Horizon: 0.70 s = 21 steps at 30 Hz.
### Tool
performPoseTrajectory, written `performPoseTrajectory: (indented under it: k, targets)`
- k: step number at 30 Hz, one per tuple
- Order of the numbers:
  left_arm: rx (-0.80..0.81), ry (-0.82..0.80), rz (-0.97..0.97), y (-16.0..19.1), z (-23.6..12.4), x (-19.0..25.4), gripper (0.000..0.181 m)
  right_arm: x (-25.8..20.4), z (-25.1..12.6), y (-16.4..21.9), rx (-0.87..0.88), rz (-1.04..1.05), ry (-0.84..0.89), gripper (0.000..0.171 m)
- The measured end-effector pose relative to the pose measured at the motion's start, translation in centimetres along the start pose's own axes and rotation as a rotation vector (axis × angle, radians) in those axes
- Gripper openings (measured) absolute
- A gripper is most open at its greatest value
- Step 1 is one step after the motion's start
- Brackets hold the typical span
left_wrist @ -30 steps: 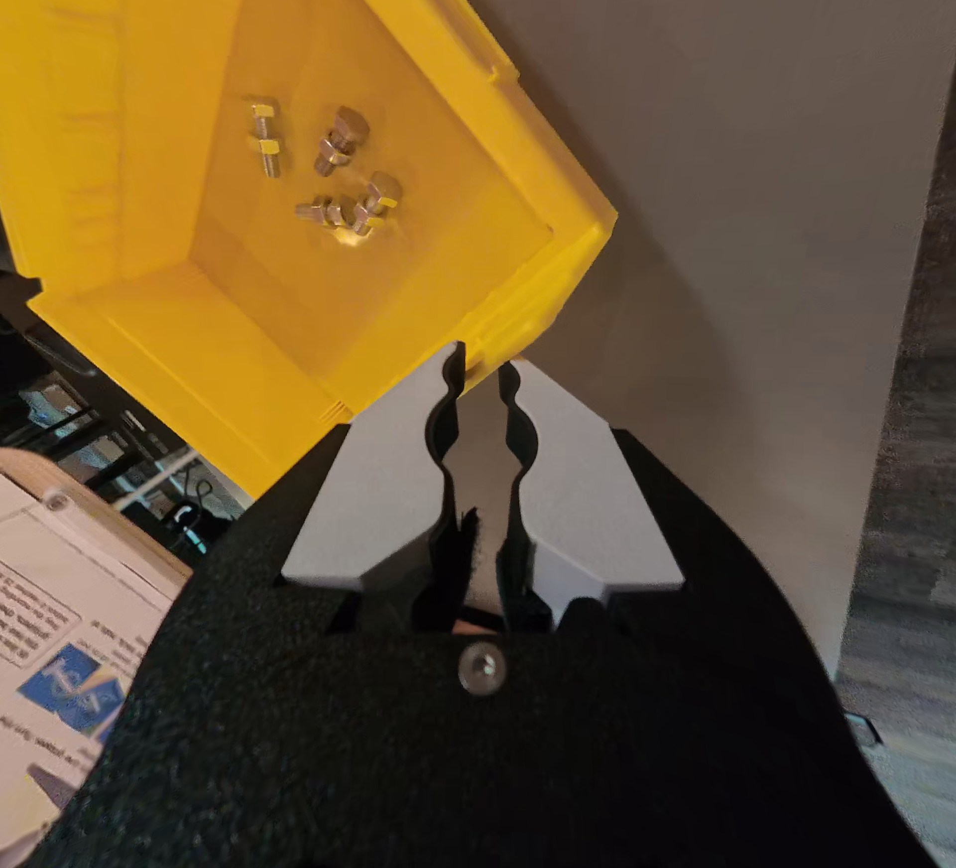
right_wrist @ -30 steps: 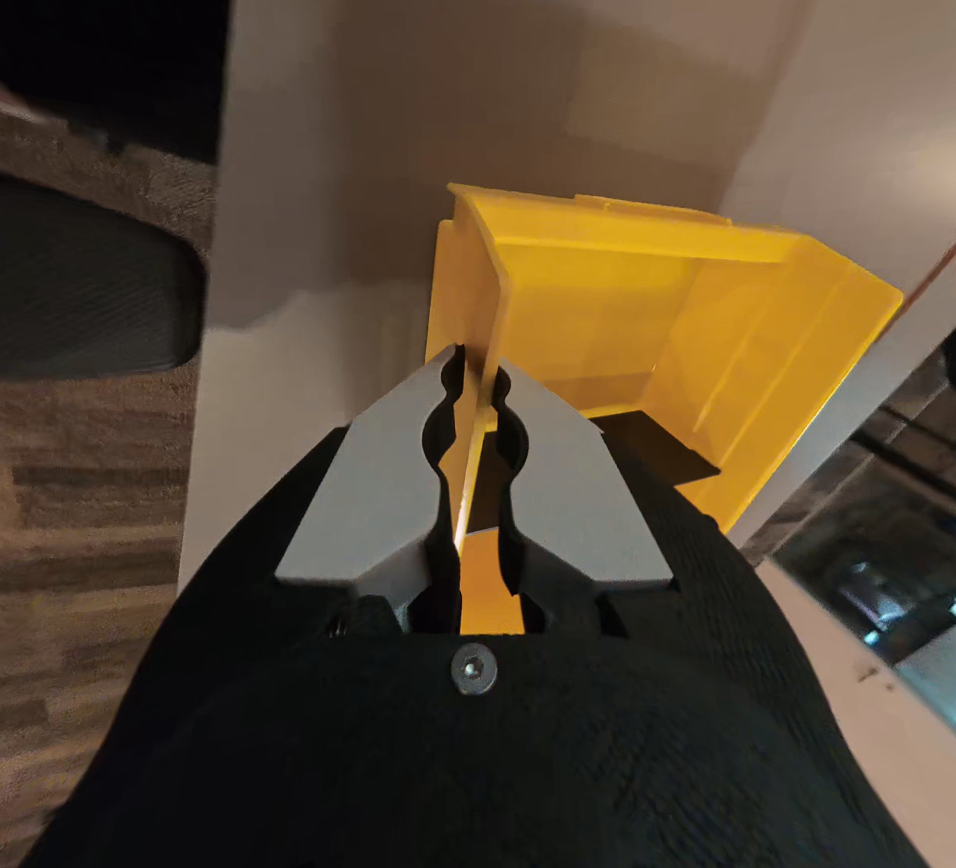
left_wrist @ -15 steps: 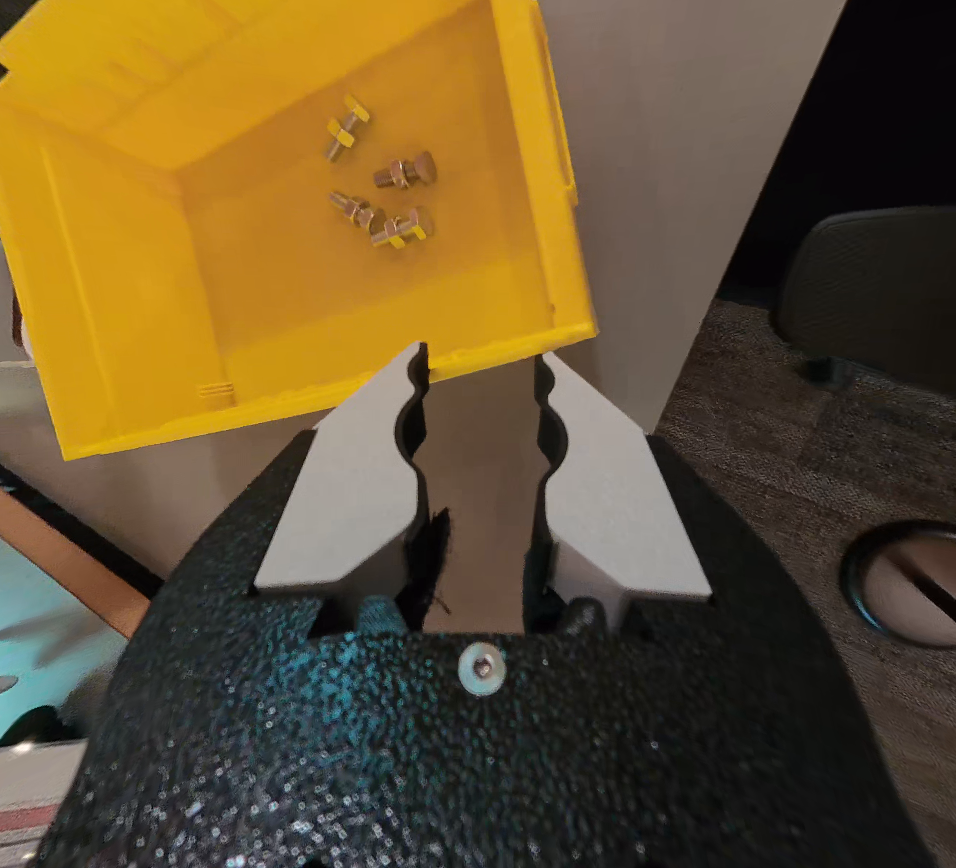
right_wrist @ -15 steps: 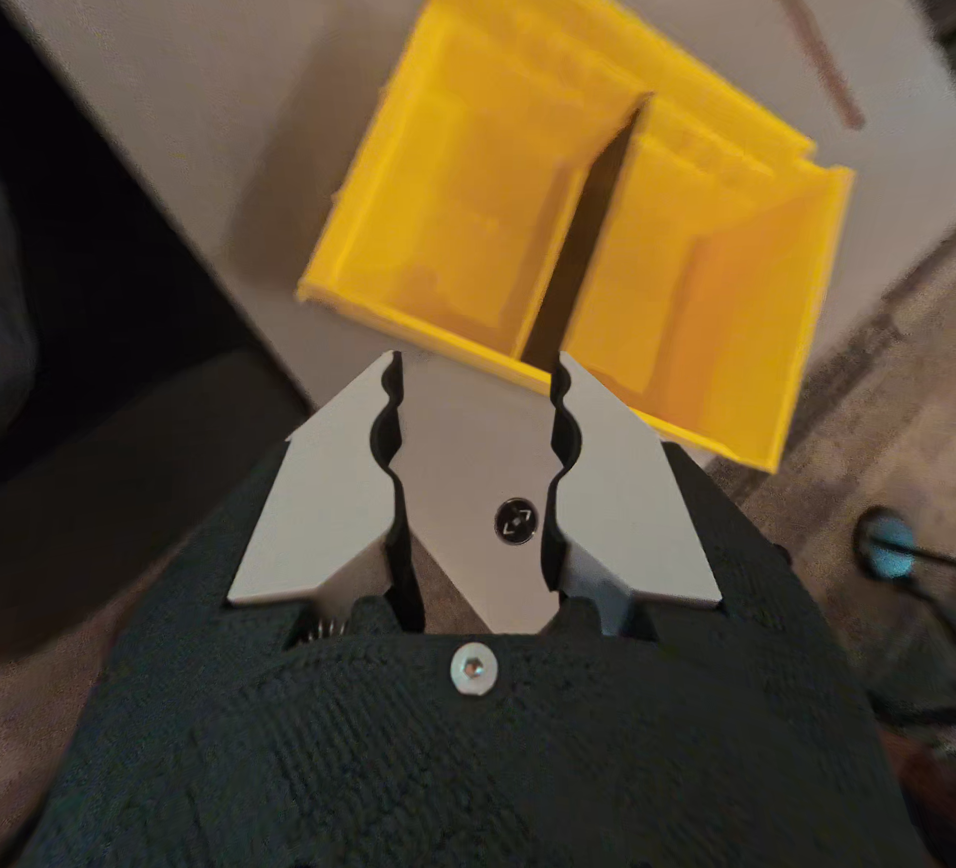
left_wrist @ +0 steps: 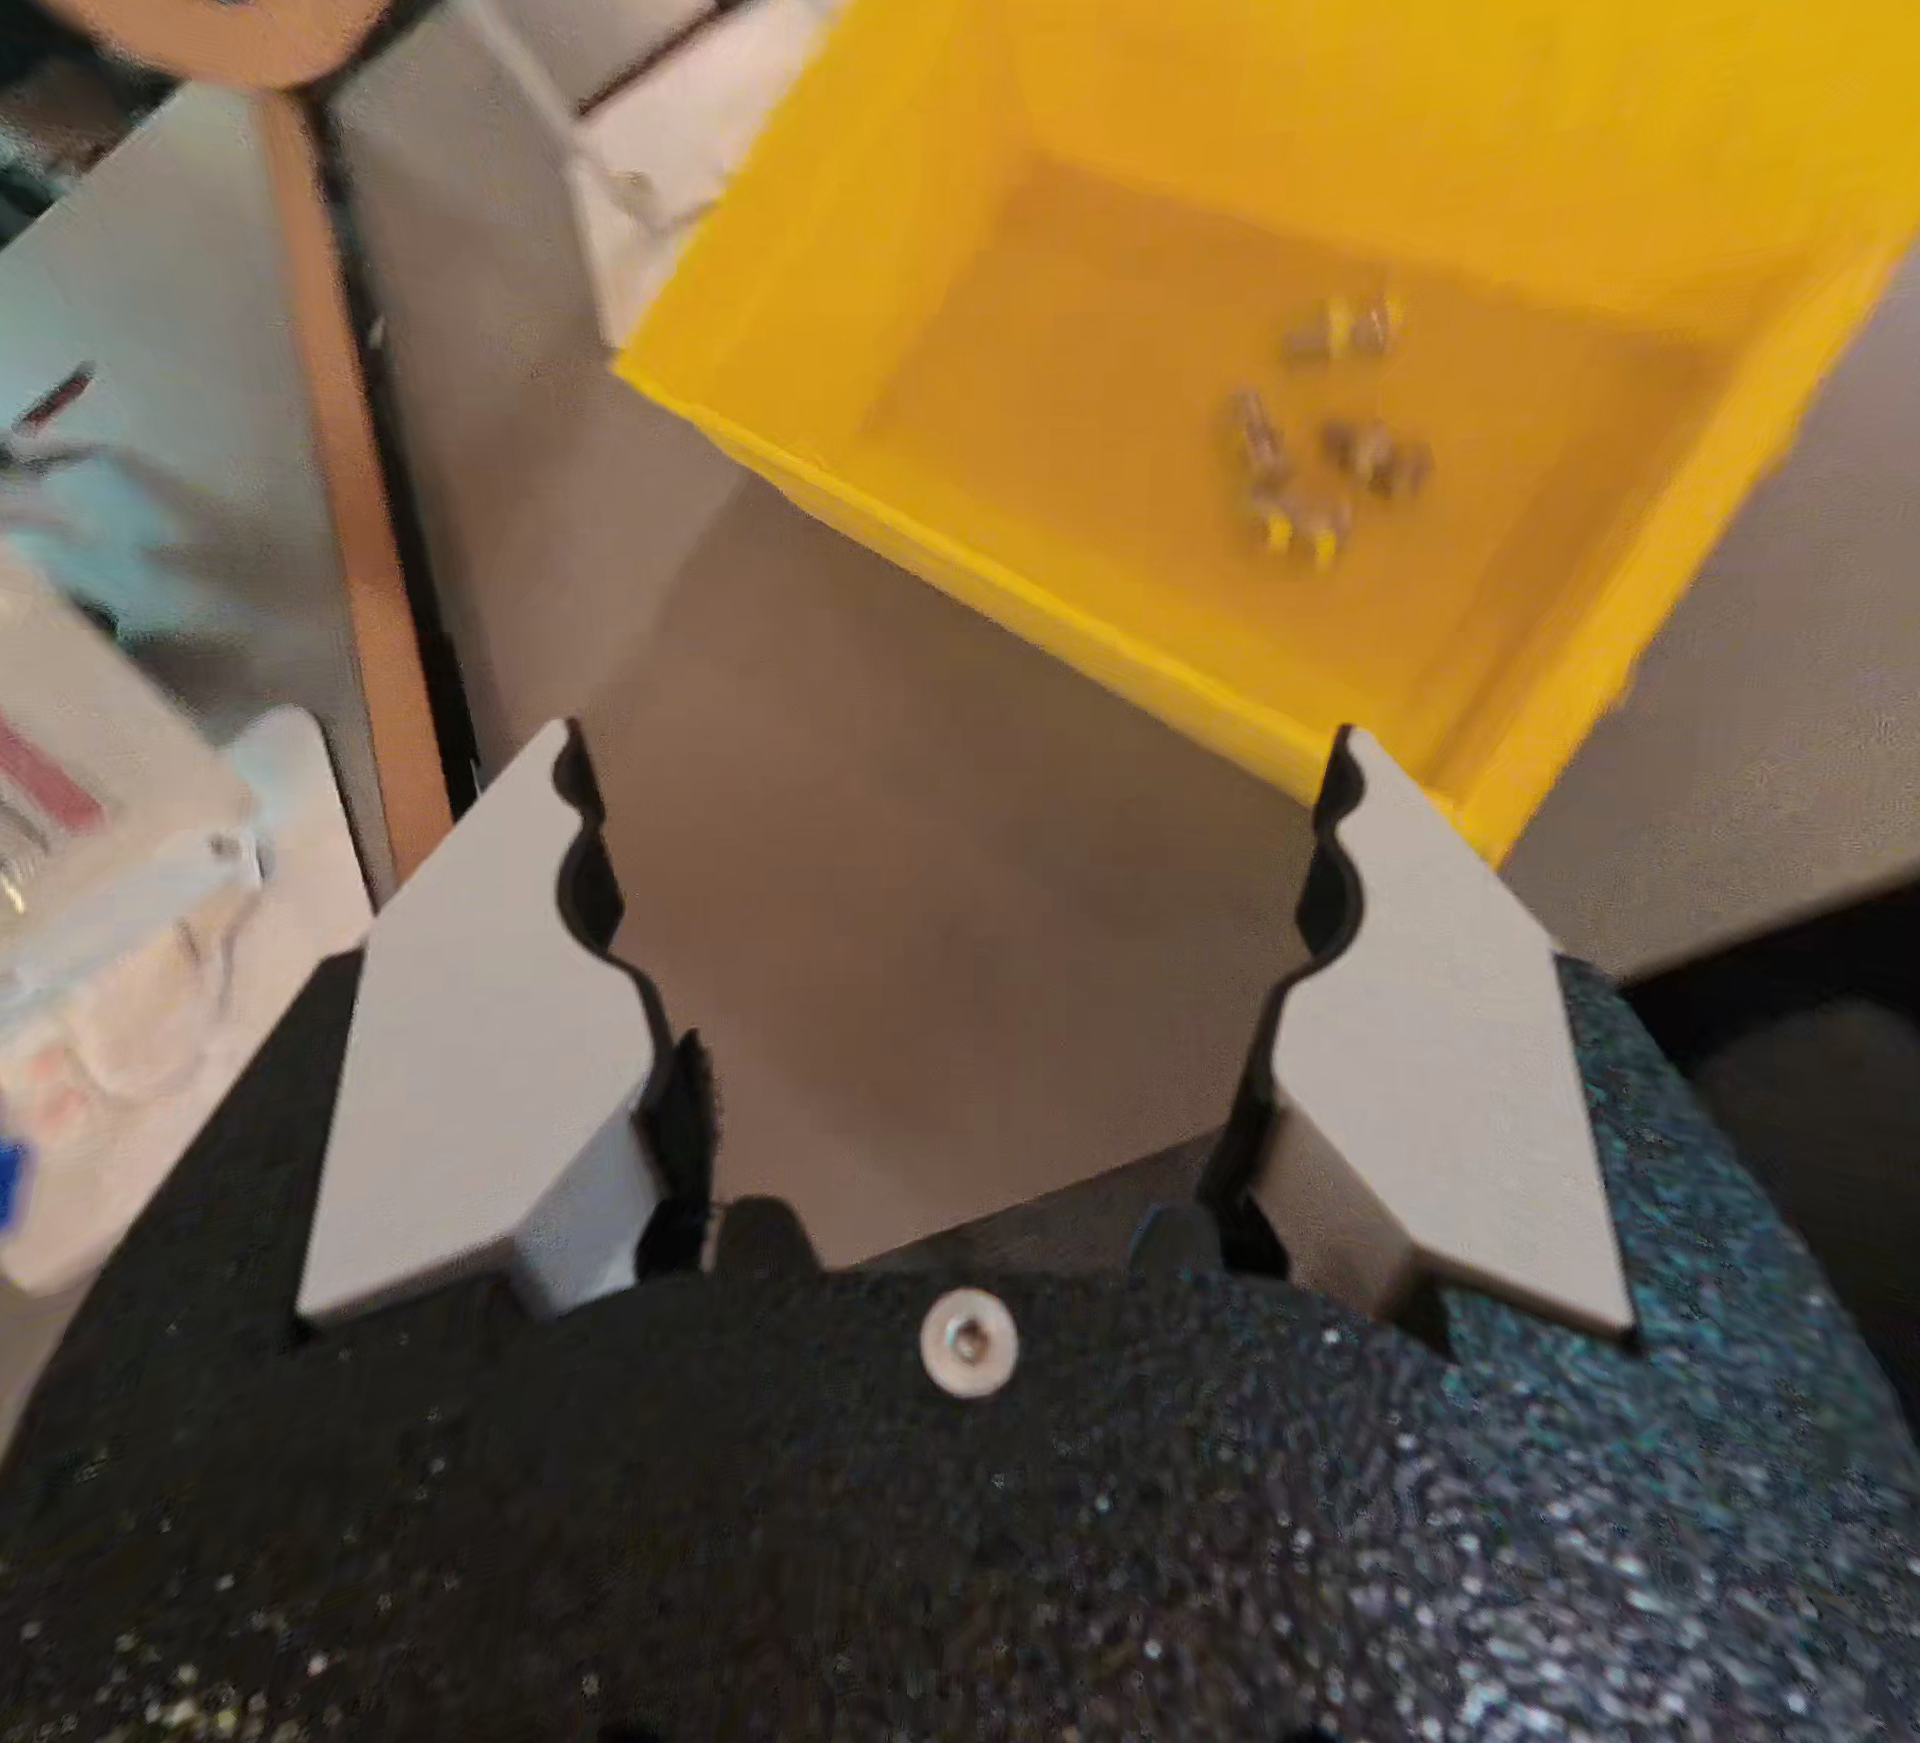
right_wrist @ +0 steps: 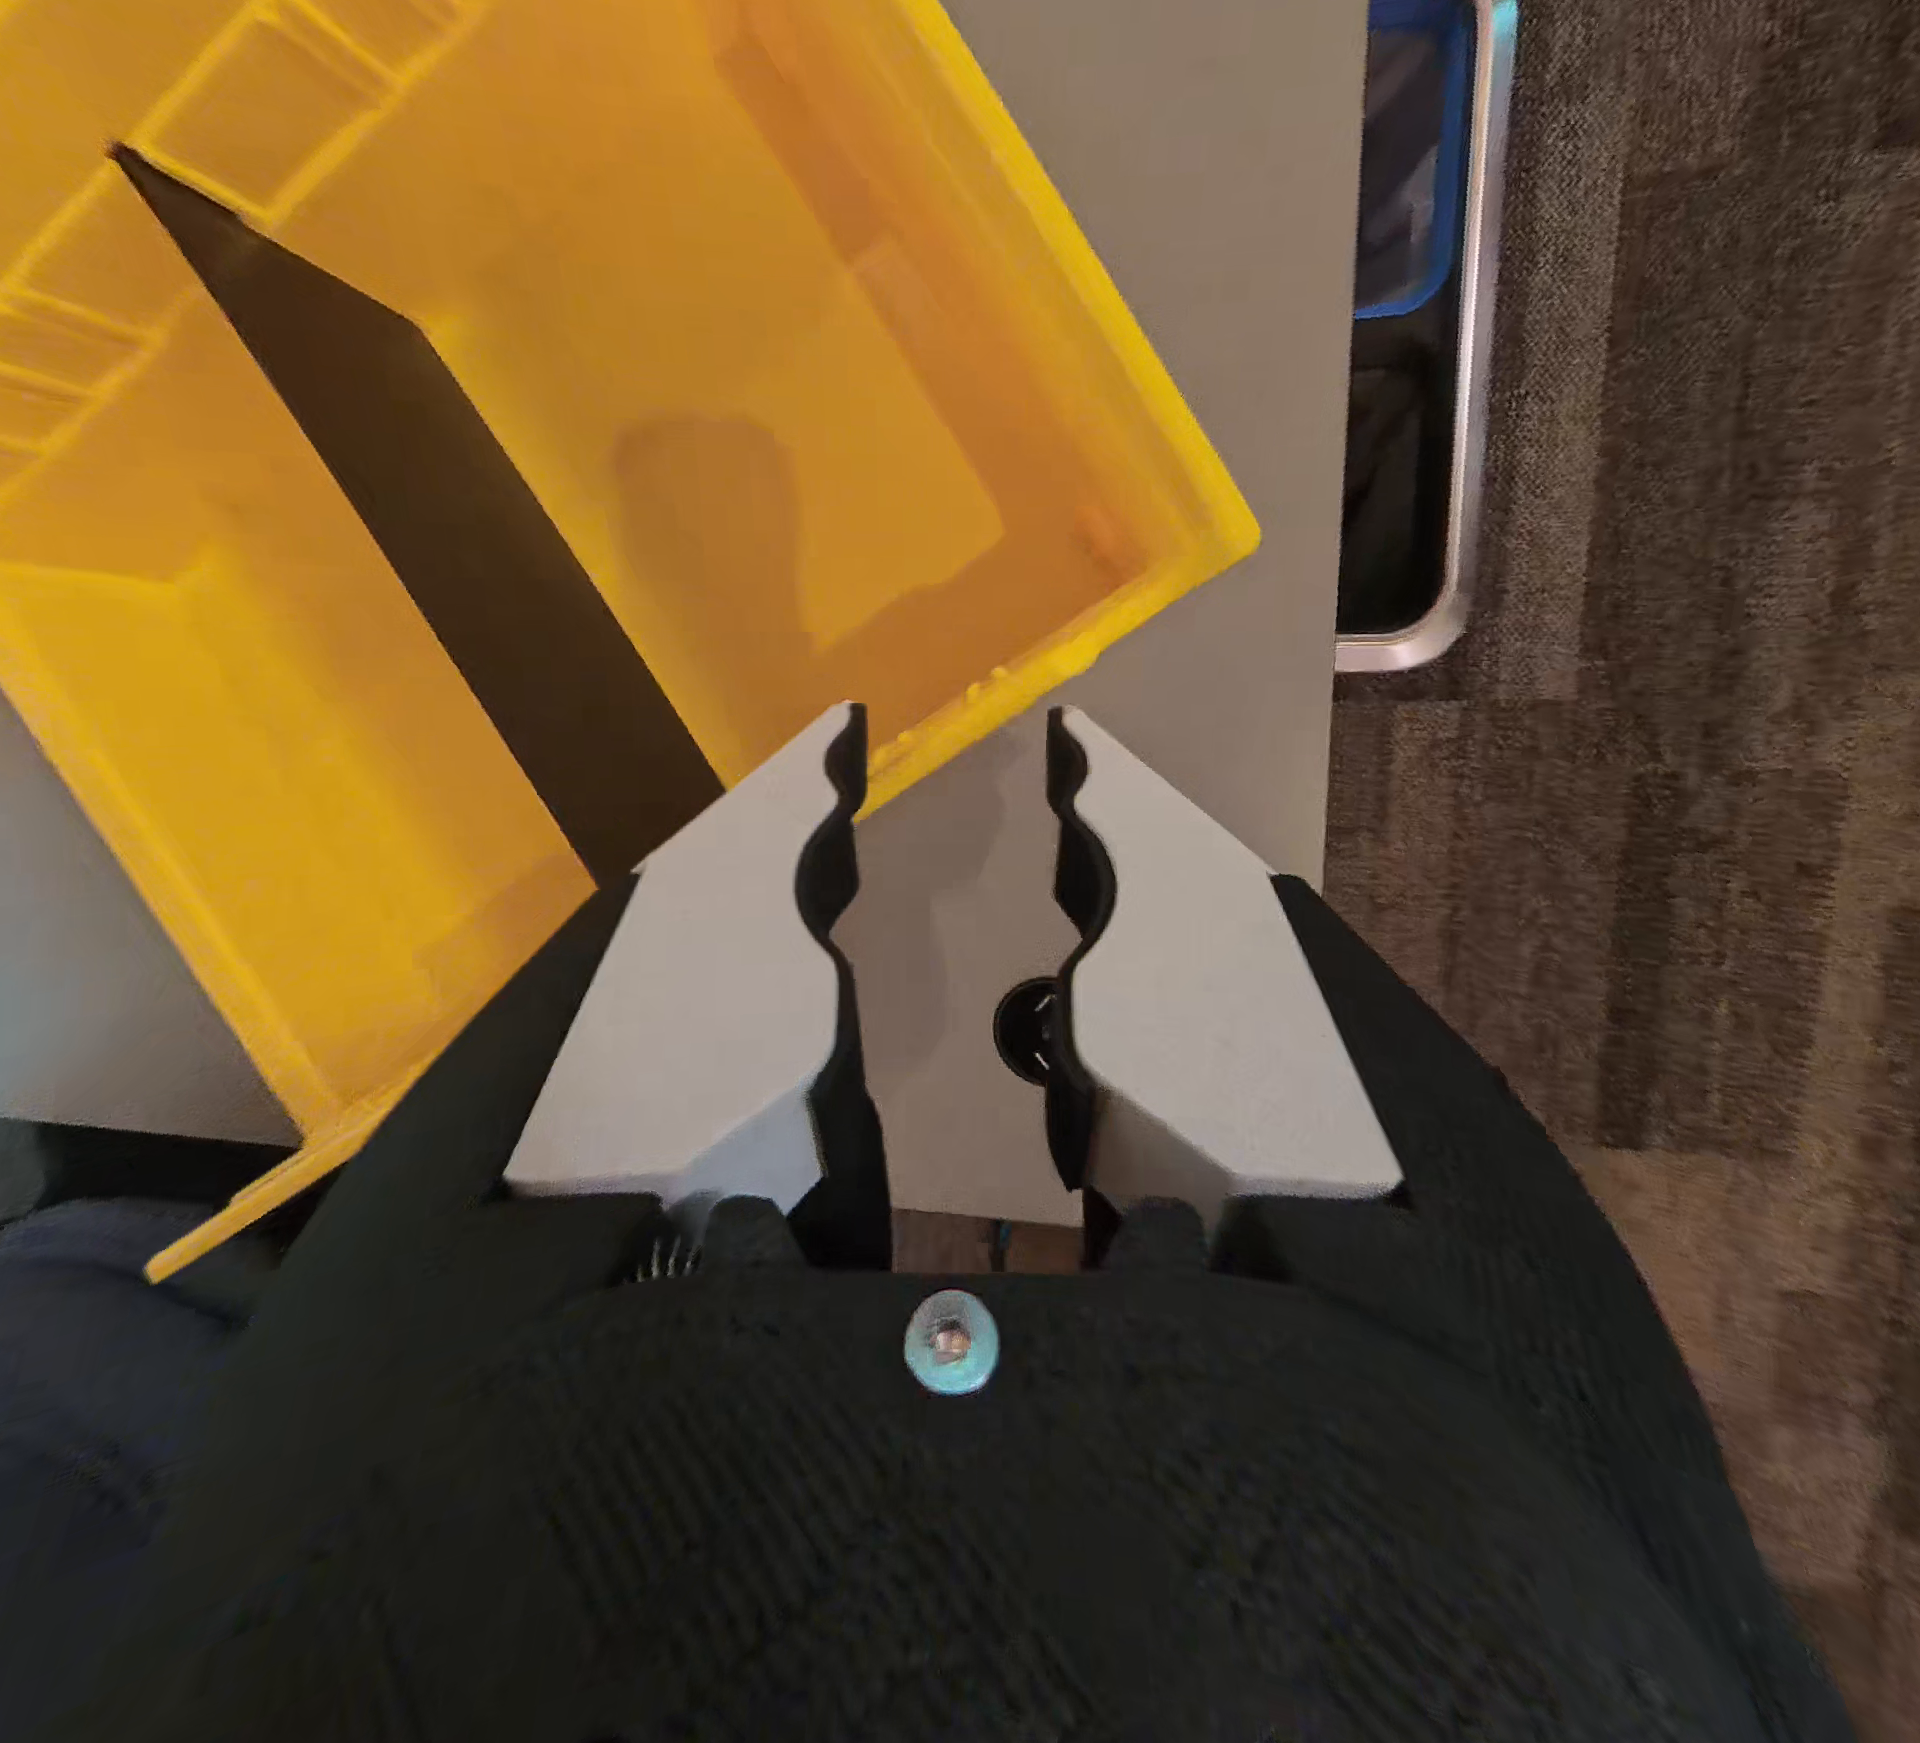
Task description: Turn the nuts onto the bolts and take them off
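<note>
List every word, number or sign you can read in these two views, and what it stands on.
None can be read.
Left wrist view: the clutter beside the yellow bin is too blurred.
Right wrist view: the black round disc on the table bears pale marks, half hidden by the right gripper.

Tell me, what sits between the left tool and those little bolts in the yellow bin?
In the left wrist view, only bare grey tabletop and the bin's near wall separate the left tool from the bolts.
</note>
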<state>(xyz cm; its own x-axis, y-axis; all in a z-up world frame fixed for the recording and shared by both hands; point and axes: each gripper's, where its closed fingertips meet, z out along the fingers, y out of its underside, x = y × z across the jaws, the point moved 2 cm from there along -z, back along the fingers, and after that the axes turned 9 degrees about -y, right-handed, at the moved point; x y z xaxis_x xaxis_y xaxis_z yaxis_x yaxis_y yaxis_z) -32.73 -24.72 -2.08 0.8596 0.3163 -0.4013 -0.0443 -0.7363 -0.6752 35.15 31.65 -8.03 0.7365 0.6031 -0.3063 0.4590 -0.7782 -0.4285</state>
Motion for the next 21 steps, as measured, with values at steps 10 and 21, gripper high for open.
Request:
performPoseTrajectory:
  k: [10,21]
  targets:
    - [-0.267,0.117,-0.342,0.6,2.2,6.6,0.109,1.7,1.6,-4.0,-0.191,-0.291,0.232,0.026]
    - [-0.474,0.003,-0.117,2.6,5.4,4.3,0.042,-0.1,-1.2,-13.1,0.075,-0.464,0.462,0.043]
